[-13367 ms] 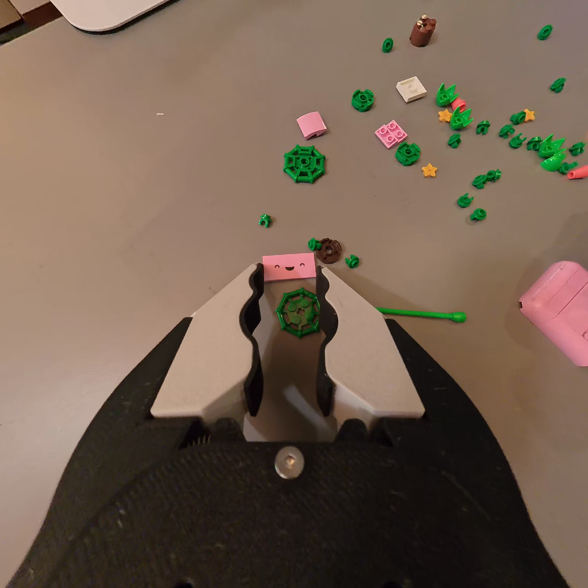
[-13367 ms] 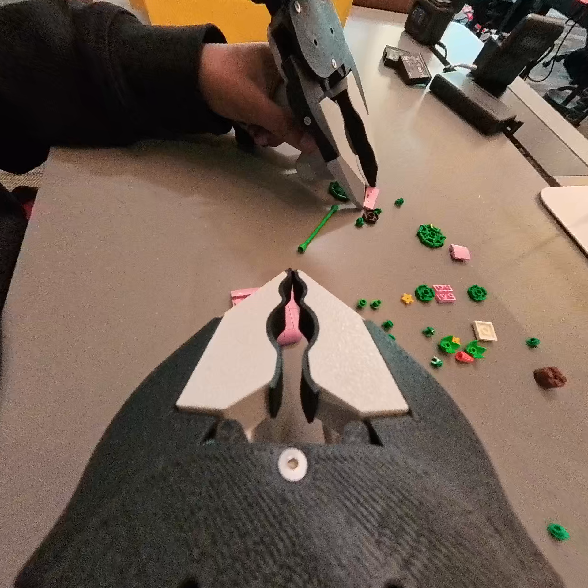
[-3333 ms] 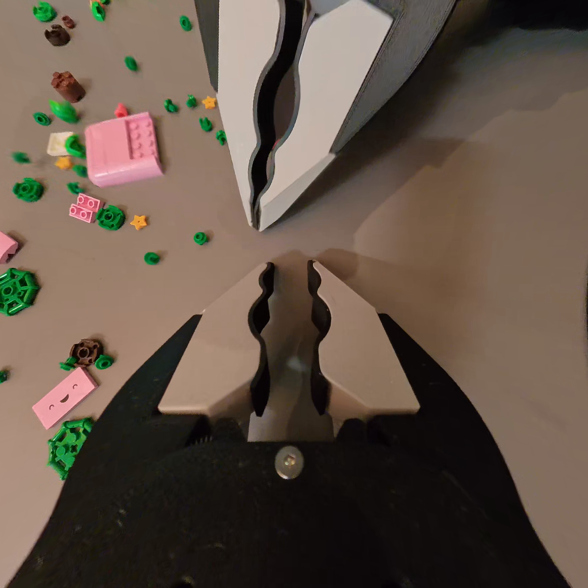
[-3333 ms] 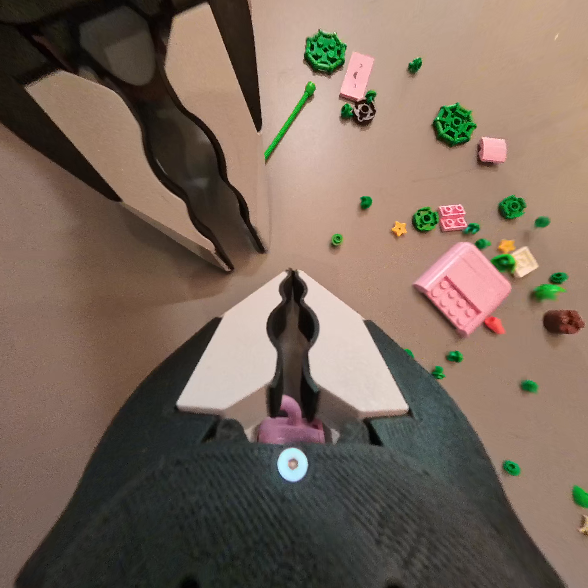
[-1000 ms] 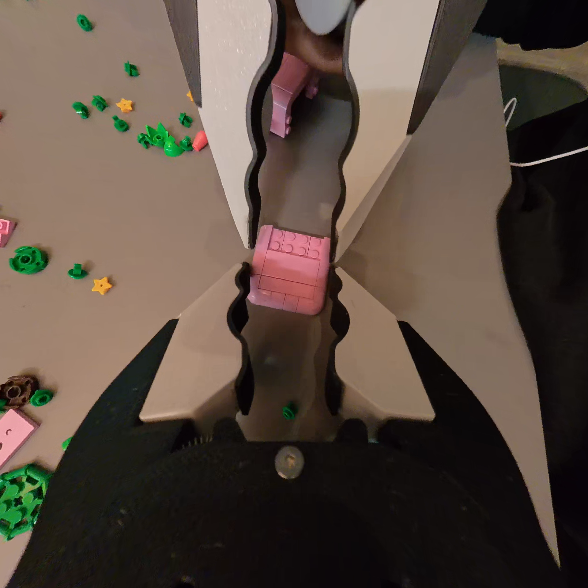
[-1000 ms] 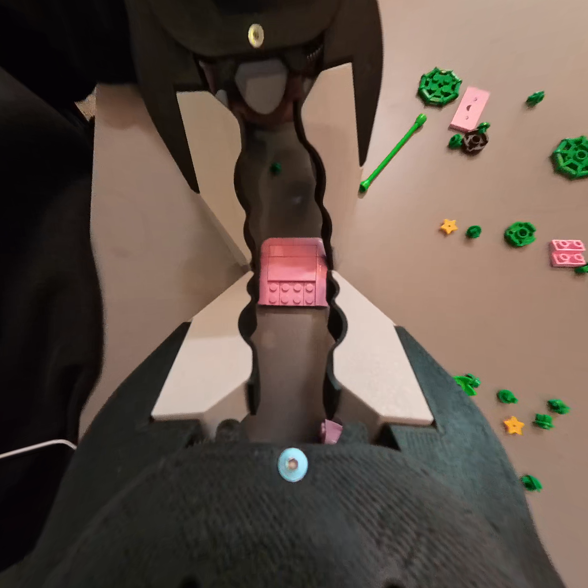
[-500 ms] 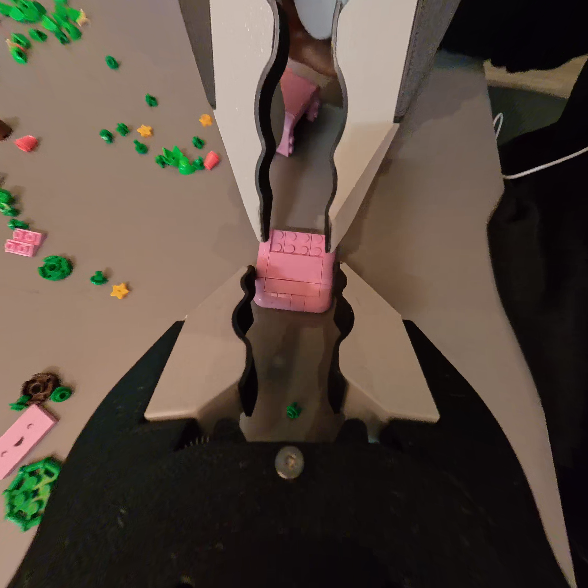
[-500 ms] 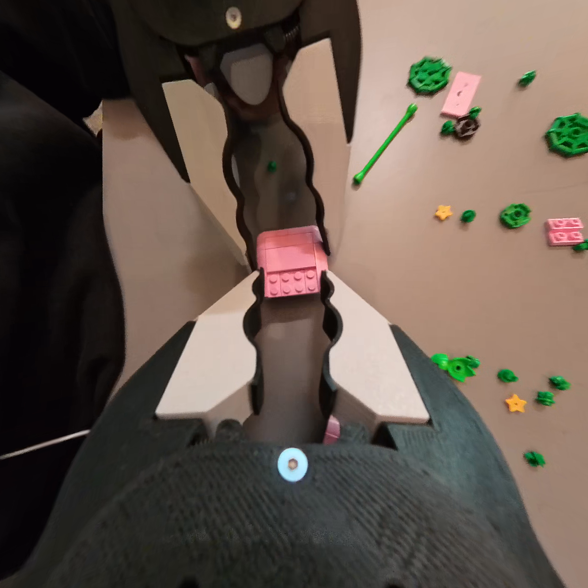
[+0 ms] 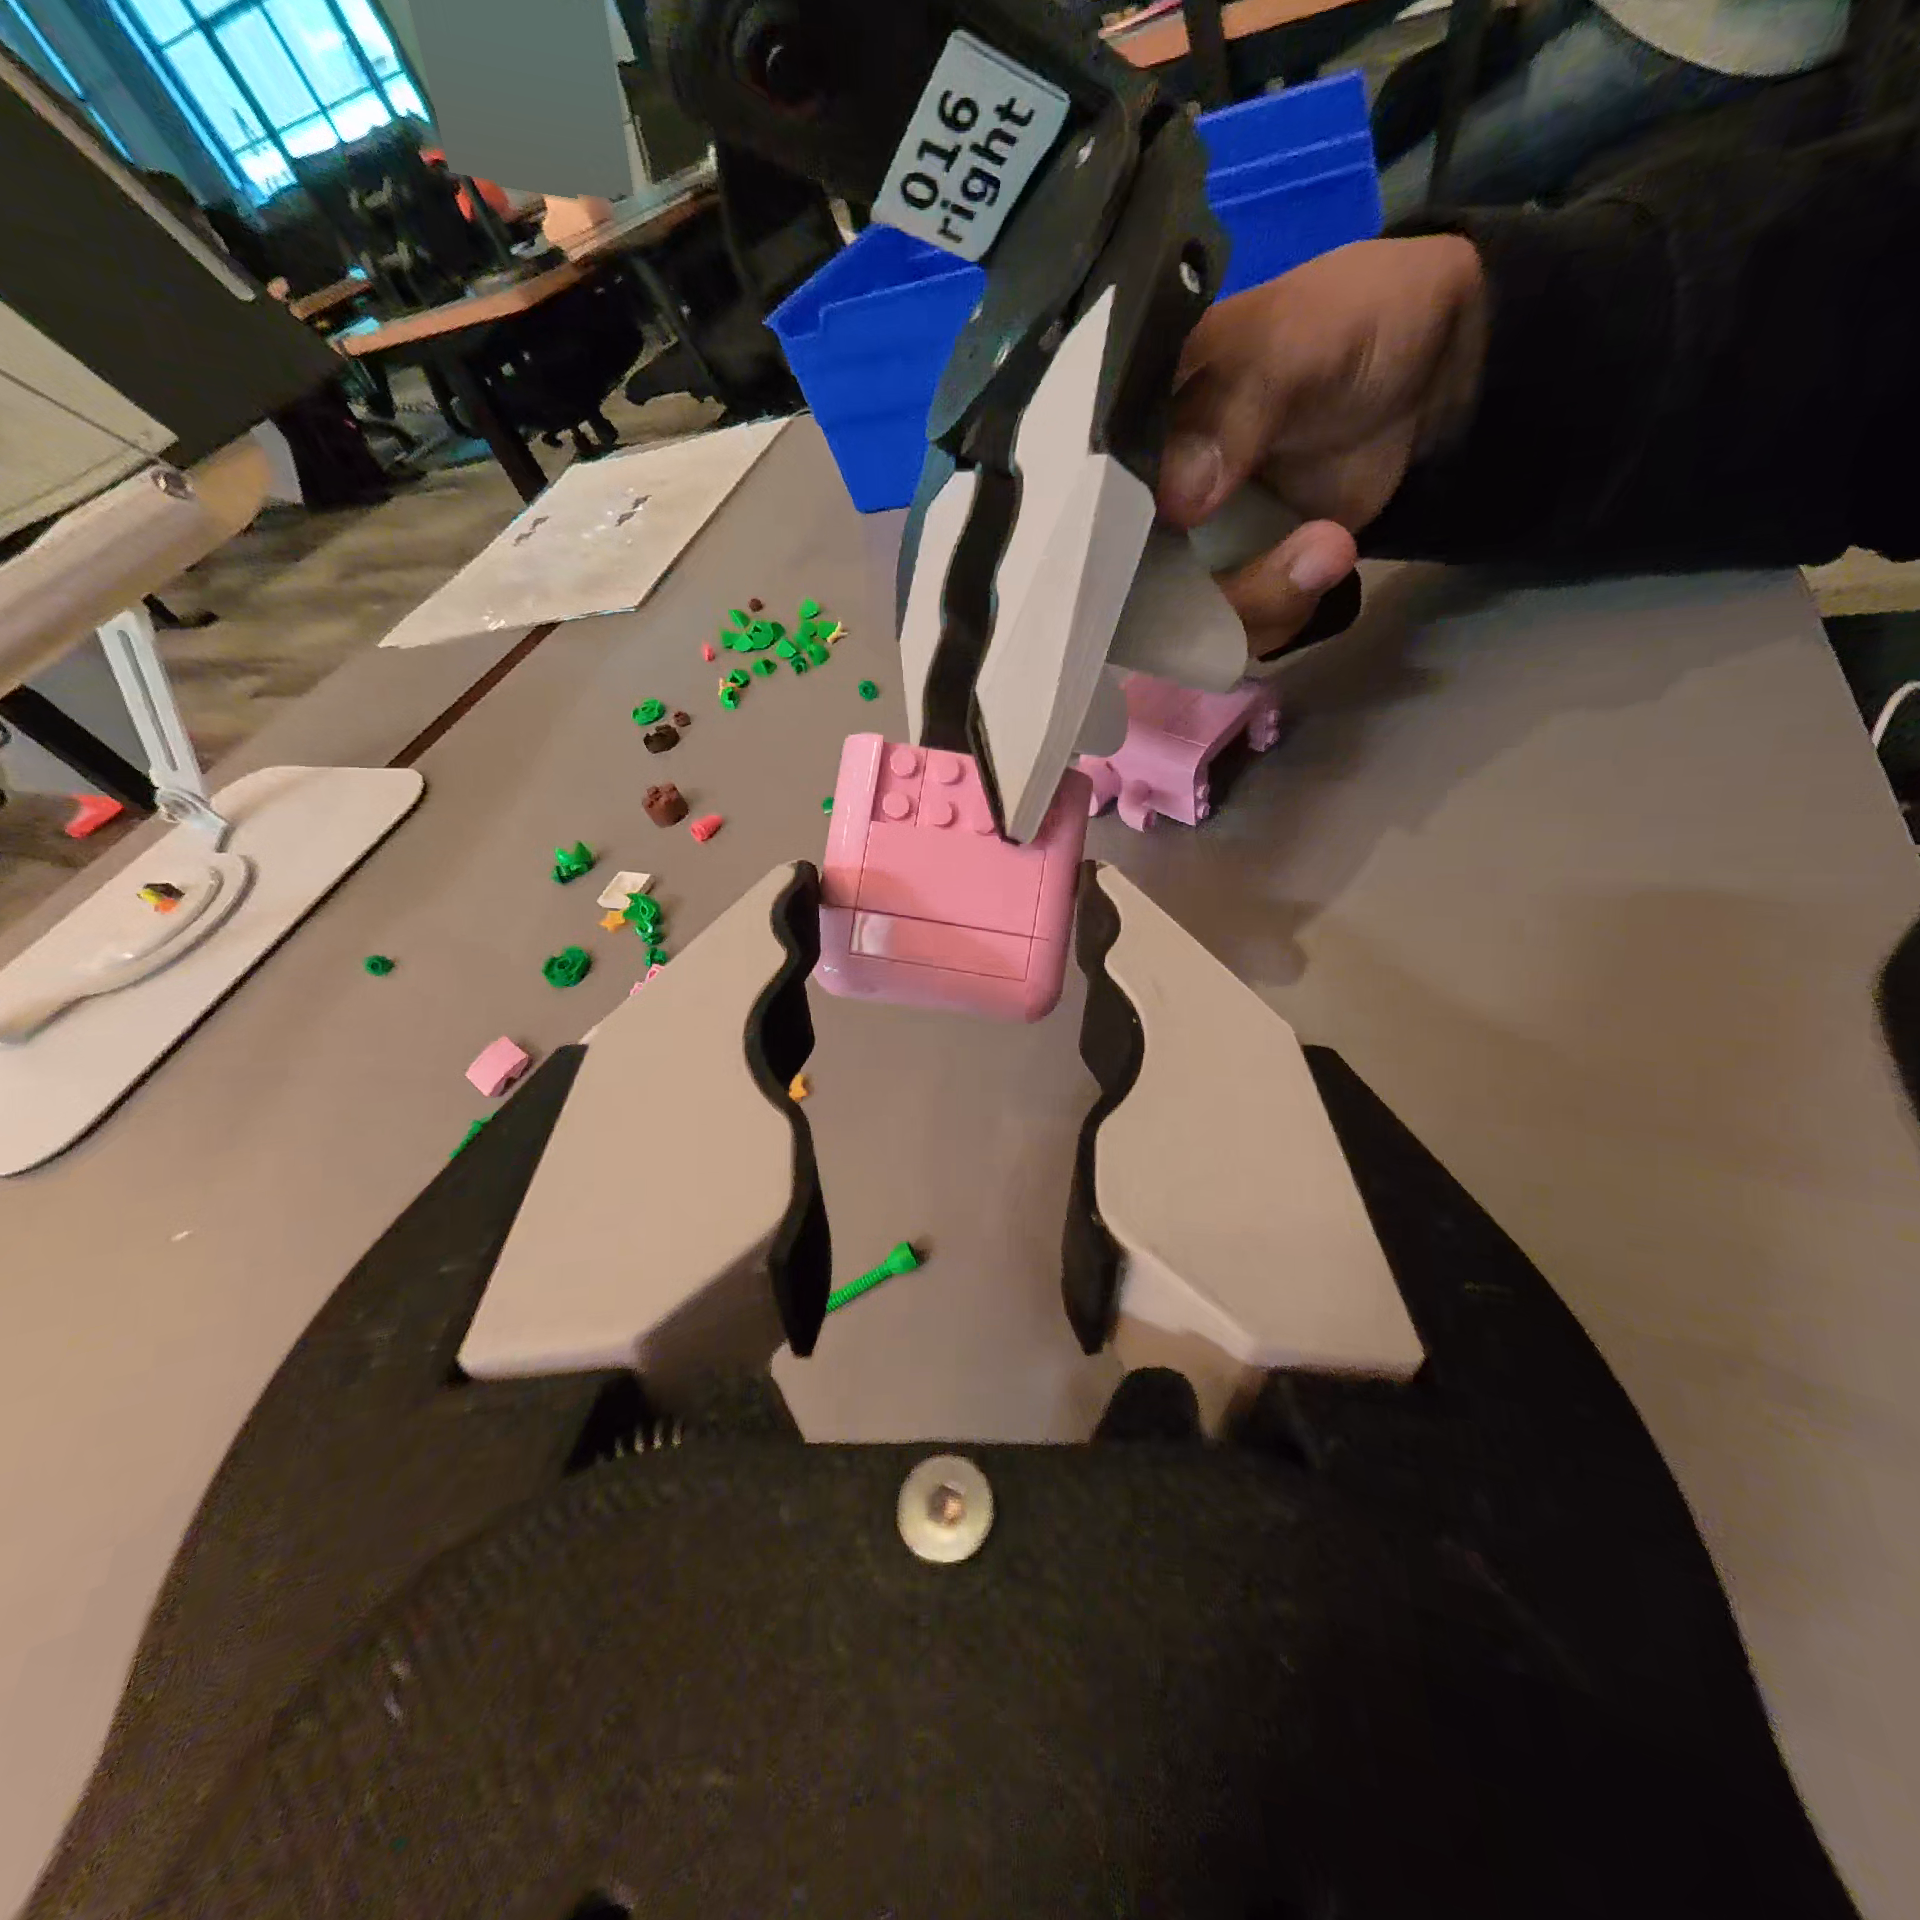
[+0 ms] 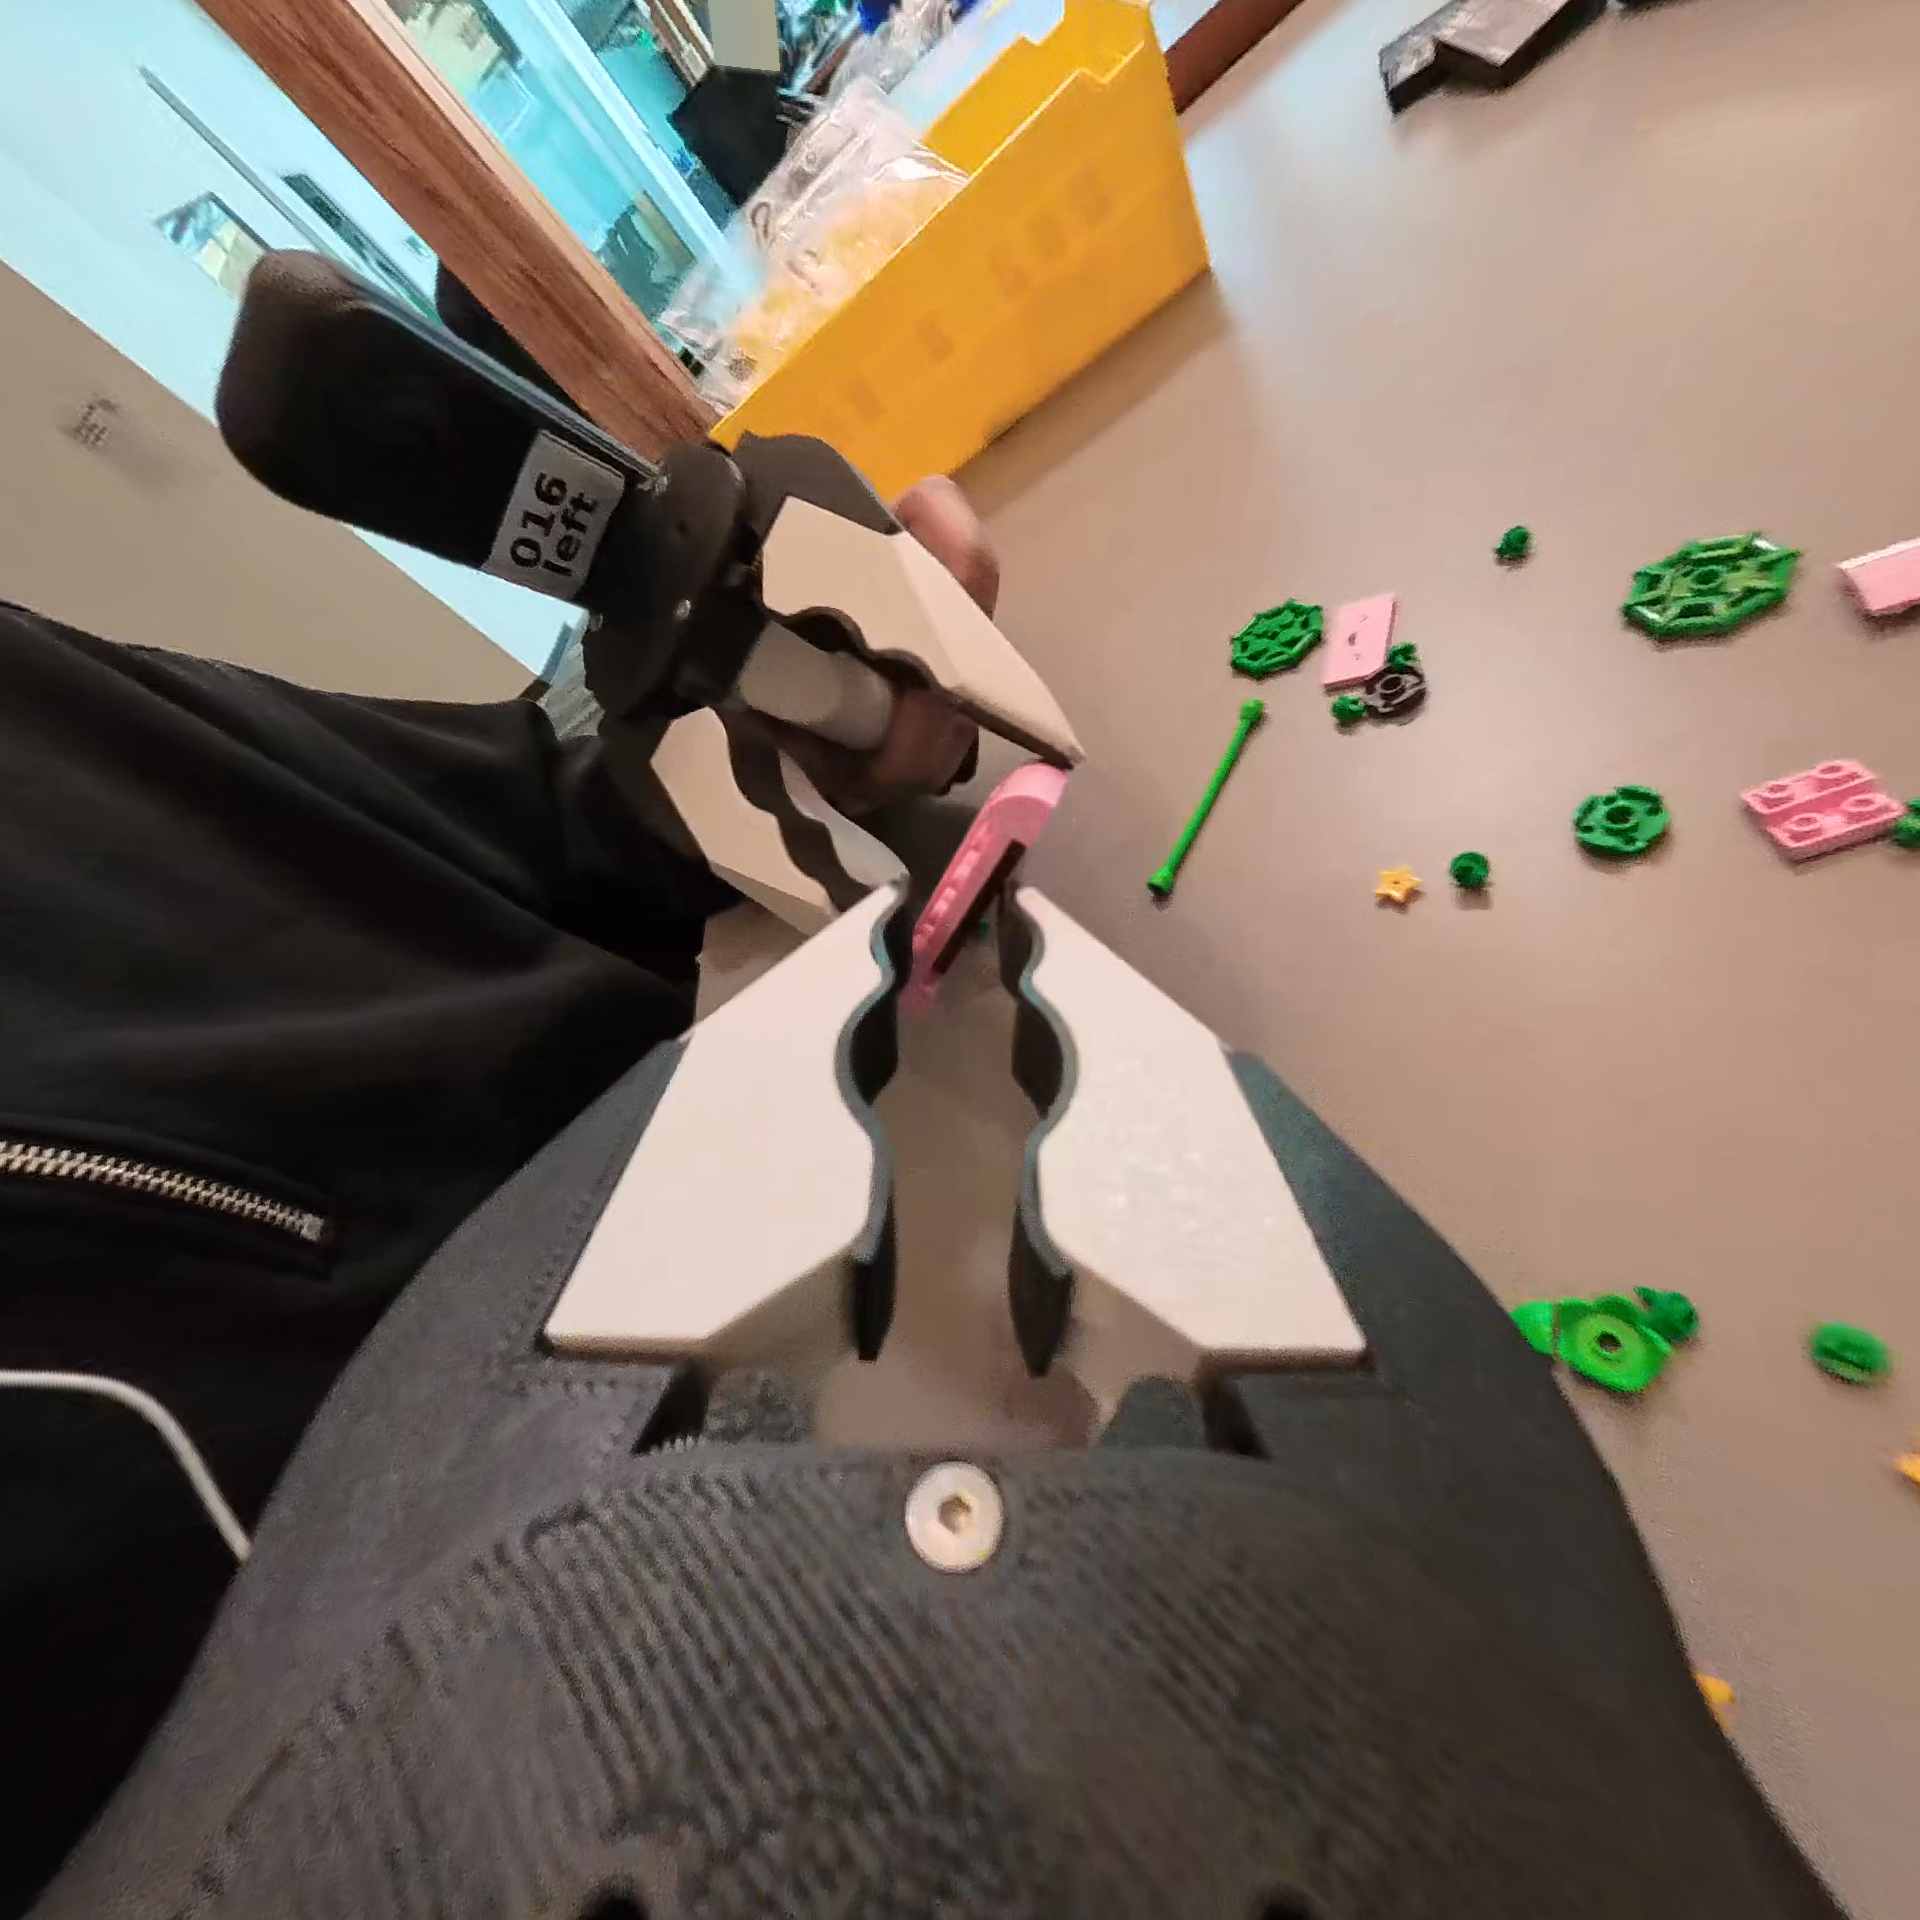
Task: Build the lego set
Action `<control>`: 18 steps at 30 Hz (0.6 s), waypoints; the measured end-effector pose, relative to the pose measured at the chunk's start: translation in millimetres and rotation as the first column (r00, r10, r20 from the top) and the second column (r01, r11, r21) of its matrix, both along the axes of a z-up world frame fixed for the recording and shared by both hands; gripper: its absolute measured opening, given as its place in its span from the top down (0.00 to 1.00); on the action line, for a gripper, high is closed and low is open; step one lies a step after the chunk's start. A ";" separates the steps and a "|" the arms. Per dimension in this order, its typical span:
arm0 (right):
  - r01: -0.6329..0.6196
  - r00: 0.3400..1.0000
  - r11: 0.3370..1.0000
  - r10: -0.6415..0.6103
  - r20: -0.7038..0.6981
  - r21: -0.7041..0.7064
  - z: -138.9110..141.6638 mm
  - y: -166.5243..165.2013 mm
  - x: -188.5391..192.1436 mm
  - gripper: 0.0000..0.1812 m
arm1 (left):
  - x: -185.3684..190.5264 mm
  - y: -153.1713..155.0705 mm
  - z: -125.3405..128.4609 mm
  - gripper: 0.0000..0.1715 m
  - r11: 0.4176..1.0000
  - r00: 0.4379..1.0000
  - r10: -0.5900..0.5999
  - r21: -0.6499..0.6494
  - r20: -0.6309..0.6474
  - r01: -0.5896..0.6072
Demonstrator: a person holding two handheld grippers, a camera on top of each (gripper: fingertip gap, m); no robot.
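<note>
1. You have the pink lego panel (image 9: 940,914), a squarish assembly of smooth tiles with a patch of studs at its far end, held up off the grey surface (image 9: 1455,935) between both tools.
2. Your left gripper (image 9: 940,925) is clamped on the panel's near end, one jaw on each side edge, so the panel's flat face looks up at the left wrist camera and its long axis runs straight away from you along the fingers.
3. Your right gripper (image 9: 1013,821) comes down from above with its tips at the studded far end; in the left wrist view the jaws look nearly together there.
4. In the right wrist view that same panel (image 10: 982,873) shows edge-on and tilted, sitting in a visible gap between the right gripper's (image 10: 951,909) jaws. Whether they actually pinch it, I cannot tell.
5. So the relation that matters: the panel sits between the two tools, left gripping the smooth end, right meeting the studded end from above, both equally close.
6. Beyond it, on the surface near your right hand (image 9: 1309,416), sits the lilac lego base with small feet (image 9: 1184,748), likely the panel's destination.
7. Loose green and pink lego bits (image 10: 1621,821) lie well apart to the side.
</note>
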State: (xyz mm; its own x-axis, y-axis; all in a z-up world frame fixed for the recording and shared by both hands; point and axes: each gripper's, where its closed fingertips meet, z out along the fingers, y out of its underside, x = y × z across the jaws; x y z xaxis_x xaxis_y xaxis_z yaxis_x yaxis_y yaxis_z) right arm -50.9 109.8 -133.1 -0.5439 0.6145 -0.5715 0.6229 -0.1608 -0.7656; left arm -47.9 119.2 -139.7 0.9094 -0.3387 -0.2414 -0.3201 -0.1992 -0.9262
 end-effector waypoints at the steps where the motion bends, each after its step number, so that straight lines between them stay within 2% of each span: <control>1: 0.007 1.000 1.000 -0.007 -0.006 0.012 -0.7 1.7 -0.9 0.93 | -1.0 1.3 0.1 0.73 1.000 1.000 0.008 0.000 0.021 -0.008; 2: 0.014 1.000 1.000 -0.014 -0.019 0.024 -0.3 3.7 -1.7 0.96 | -1.9 2.2 1.7 0.73 1.000 0.998 0.014 0.003 0.062 -0.014; 5: 0.001 0.999 1.000 -0.001 -0.055 -0.002 9.9 2.4 0.5 0.96 | -4.4 2.4 10.5 0.71 1.000 0.958 -0.004 -0.018 0.286 0.009; 7: -0.023 0.996 1.000 0.023 -0.082 -0.001 14.5 -1.7 3.4 0.96 | -2.9 -0.4 15.6 0.72 0.997 0.897 -0.050 -0.037 0.439 0.074; 10: -0.041 0.991 0.999 0.042 -0.127 0.014 18.7 -6.4 5.4 0.96 | 5.8 -7.0 20.4 0.81 0.978 0.799 -0.132 -0.052 0.586 0.200; 13: -0.051 0.987 0.998 0.047 -0.153 -0.025 27.9 -8.2 7.2 0.96 | 16.2 -13.1 24.2 0.93 0.956 0.737 -0.197 -0.040 0.646 0.291; 18: -0.061 0.984 0.998 0.054 -0.172 -0.034 30.5 -9.1 8.1 0.96 | 20.3 -16.6 26.9 0.96 0.940 0.694 -0.226 -0.035 0.684 0.340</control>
State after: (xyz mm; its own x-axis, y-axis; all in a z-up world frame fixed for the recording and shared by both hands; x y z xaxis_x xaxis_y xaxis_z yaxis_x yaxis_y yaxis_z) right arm -42.8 100.8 -102.6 -0.6694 0.5584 -0.4899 0.4926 -0.1599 -0.8554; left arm -27.7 102.6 -112.8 0.6689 -0.5854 0.4581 0.2985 -0.3528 -0.8868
